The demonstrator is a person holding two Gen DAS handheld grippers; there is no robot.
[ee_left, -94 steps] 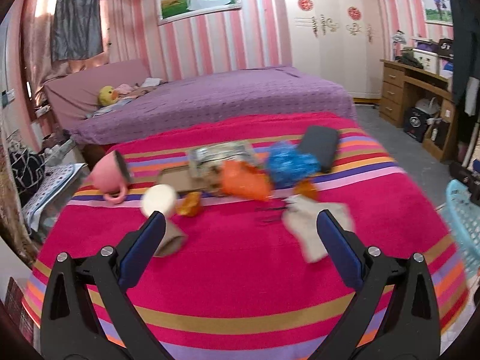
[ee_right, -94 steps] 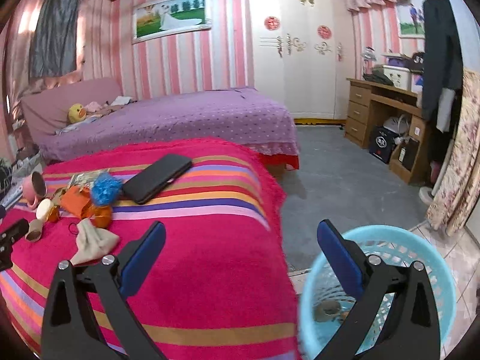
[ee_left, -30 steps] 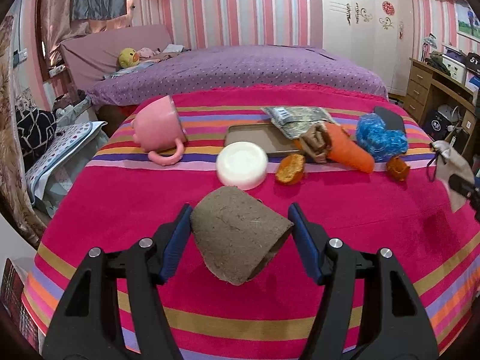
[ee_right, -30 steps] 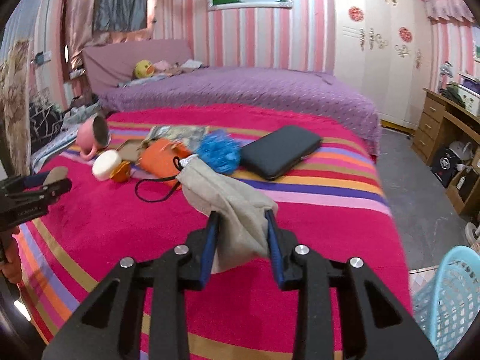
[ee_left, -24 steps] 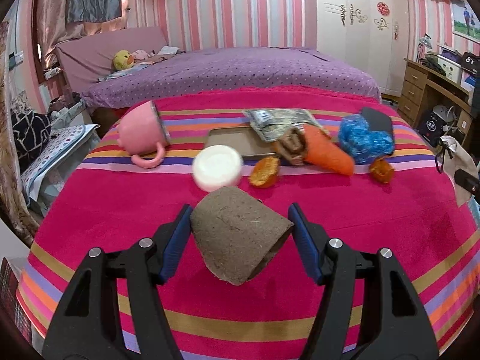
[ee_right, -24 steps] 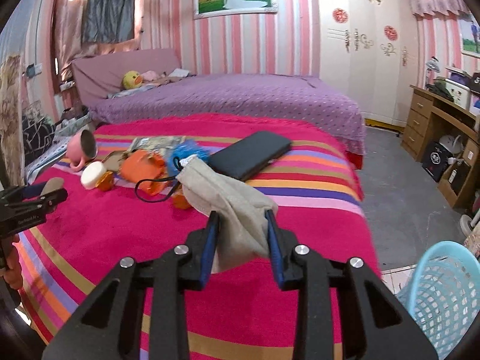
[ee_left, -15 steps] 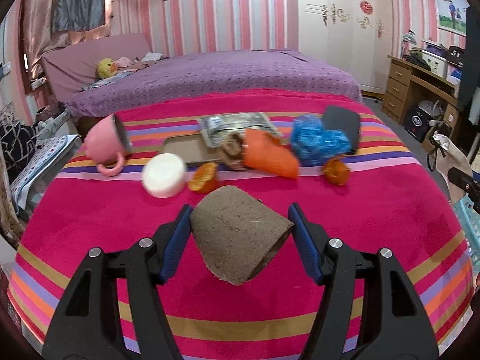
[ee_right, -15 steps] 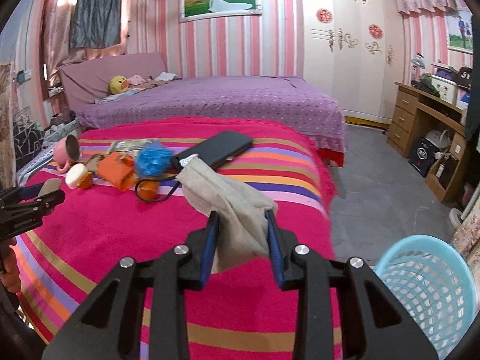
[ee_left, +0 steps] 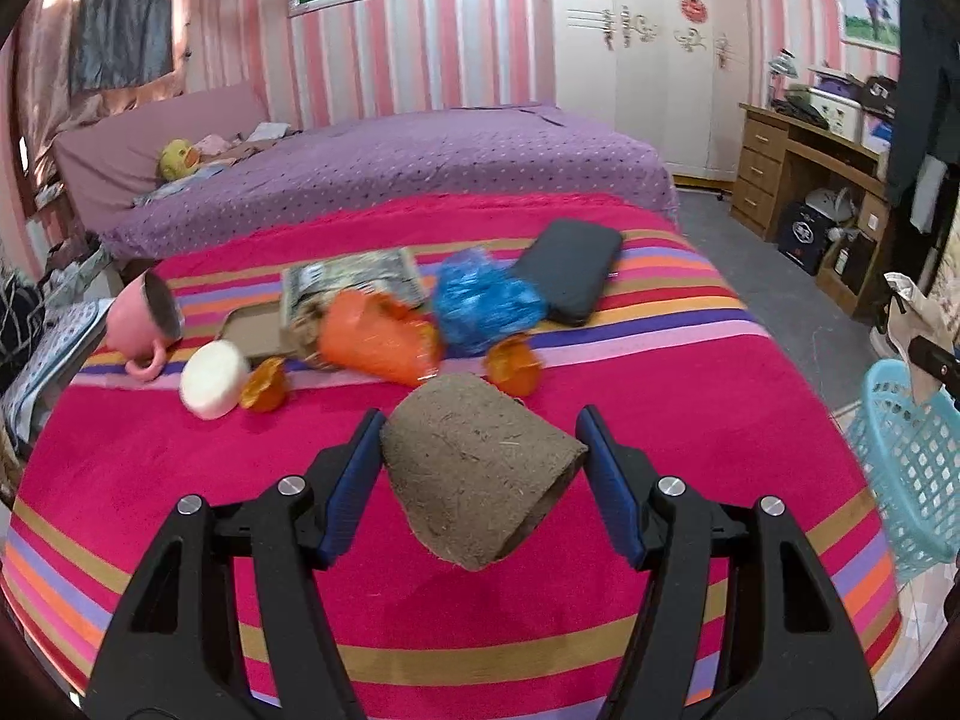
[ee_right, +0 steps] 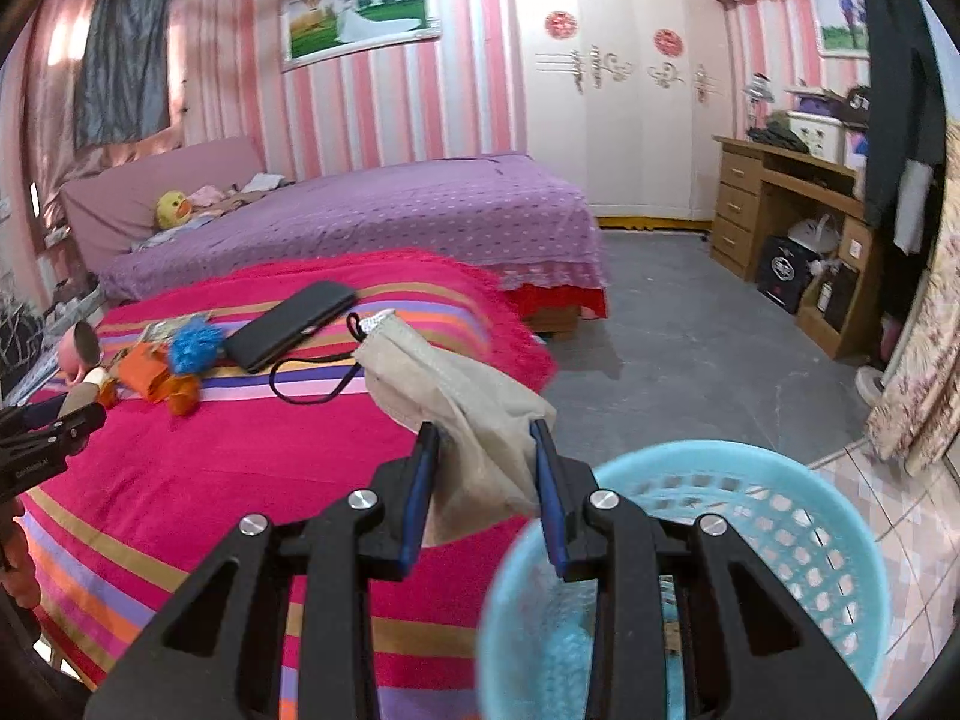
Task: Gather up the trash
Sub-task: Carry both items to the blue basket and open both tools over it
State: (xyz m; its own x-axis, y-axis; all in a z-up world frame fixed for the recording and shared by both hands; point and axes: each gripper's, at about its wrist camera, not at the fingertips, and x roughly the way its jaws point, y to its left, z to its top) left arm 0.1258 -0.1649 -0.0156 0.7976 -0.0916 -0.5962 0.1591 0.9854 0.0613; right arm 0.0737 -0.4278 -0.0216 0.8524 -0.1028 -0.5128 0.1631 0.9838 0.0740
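Note:
My left gripper (ee_left: pixel 480 456) is shut on a brown fibre cup (ee_left: pixel 480 468) and holds it above the striped bedspread (ee_left: pixel 180 480). My right gripper (ee_right: pixel 486 456) is shut on a beige cloth pouch (ee_right: pixel 462 408) with a black cord (ee_right: pixel 312 378), held beside the rim of the light blue basket (ee_right: pixel 780 528). The basket also shows in the left wrist view (ee_left: pixel 912 456) at the bed's right side. More litter lies on the bed: an orange wrapper (ee_left: pixel 372 342), a blue crumpled bag (ee_left: pixel 486 300), orange peel pieces (ee_left: pixel 510 366) and a foil packet (ee_left: pixel 354 282).
A pink mug (ee_left: pixel 144 318), a white round lid (ee_left: pixel 213 378), a brown tray (ee_left: pixel 258 330) and a black case (ee_left: pixel 570 276) lie on the bed. A purple bed (ee_right: pixel 390 210) stands behind. A wooden desk (ee_right: pixel 792 210) is at the right, past grey floor (ee_right: pixel 690 348).
Both grippers have swung right, still holding their items. The right gripper with the pouch has come to the blue basket's rim. The basket has come into the left wrist view.

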